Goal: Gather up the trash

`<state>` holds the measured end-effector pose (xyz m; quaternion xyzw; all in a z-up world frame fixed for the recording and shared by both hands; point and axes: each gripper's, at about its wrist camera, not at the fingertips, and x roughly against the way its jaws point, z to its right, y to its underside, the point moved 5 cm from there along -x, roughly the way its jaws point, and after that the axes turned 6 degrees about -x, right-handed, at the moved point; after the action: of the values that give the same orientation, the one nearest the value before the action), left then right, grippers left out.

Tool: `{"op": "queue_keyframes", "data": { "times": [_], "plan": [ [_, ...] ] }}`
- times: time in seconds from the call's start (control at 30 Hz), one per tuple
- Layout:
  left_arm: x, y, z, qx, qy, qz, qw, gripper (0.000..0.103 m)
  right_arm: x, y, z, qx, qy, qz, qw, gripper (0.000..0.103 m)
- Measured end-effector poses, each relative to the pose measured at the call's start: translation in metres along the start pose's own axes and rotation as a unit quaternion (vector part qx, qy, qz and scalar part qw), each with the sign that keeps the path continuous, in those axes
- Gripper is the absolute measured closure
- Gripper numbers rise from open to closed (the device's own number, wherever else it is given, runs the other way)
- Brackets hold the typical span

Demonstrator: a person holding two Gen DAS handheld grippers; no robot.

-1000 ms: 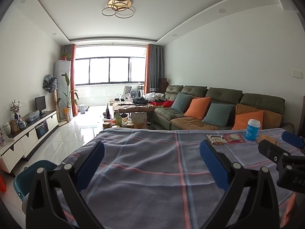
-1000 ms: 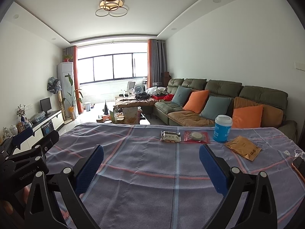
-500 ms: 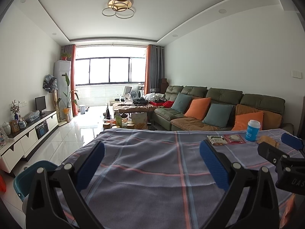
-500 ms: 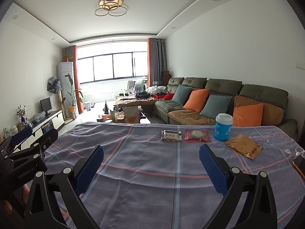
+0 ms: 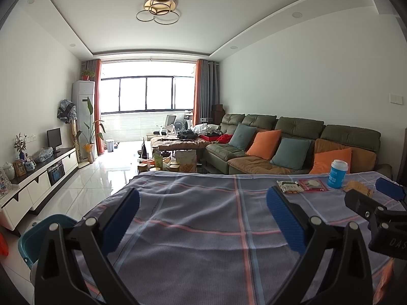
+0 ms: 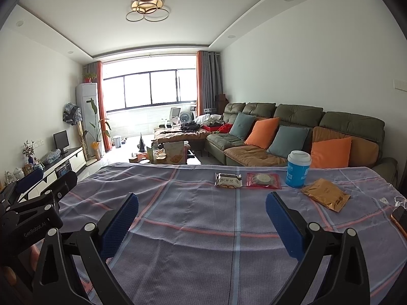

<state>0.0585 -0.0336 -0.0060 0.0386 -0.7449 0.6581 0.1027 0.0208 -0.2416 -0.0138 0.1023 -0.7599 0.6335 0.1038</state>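
Four pieces of trash sit along the far side of the counter [image 6: 203, 228], on its plaid cloth. Biggest is the blue cup [image 6: 298, 169], upright with a white lid: probably light, thin-walled and crushable, so squeeze mid-body gently. Just beside it lies the gold foil pouch [image 6: 325, 194], flat, slick and crinkly; pinch a raised edge. Left of the cup, the red packet [image 6: 263, 180] and the dark snack wrapper [image 6: 228, 180] lie side by side, limp and light, best taken by a corner. The right gripper [image 6: 202, 225] hovers spread wide and empty, well short of them; the left gripper [image 5: 203, 219] likewise, gaping, holding nothing.
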Motion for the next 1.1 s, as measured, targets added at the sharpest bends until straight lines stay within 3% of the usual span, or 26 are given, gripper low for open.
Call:
{"op": "queue_keyframes", "data": {
  "times": [1.1],
  "plan": [
    [-0.0014, -0.0014, 0.0002, 0.0, -0.001, -0.001, 1.0, 0.003, -0.0019, 0.0019, 0.0004, -0.002, 0.001, -0.002, 1.0, 0.004]
  ]
}}
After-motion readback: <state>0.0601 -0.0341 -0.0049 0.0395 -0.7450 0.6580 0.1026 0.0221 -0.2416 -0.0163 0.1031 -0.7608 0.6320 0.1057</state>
